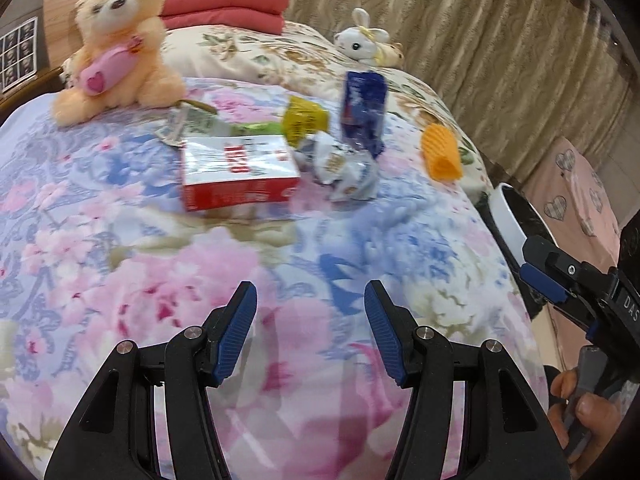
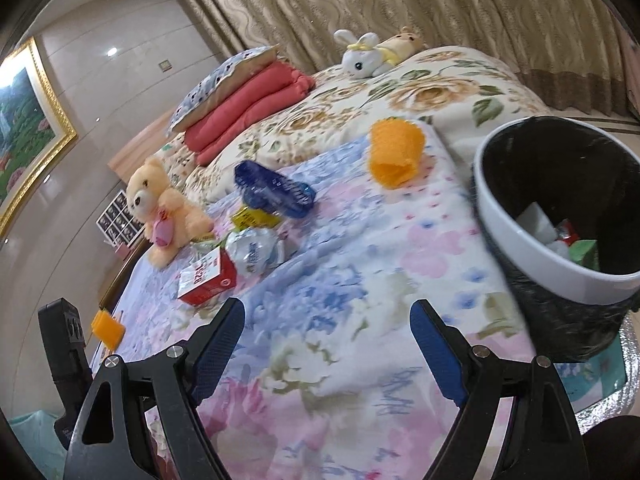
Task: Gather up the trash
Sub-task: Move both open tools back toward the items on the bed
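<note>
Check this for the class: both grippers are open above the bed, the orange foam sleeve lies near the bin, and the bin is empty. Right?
Not quite. The bin is not empty: the right wrist view shows scraps inside. The rest holds: left gripper and right gripper are open, and the orange foam sleeve lies near it.

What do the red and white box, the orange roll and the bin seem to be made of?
Red and white box: likely glossy printed cardboard, with sharp edges and sheen. Orange roll: apparently foam netting, its surface ribbed and matte. Bin: smooth white plastic rim, lined with a thin black bag.
</note>
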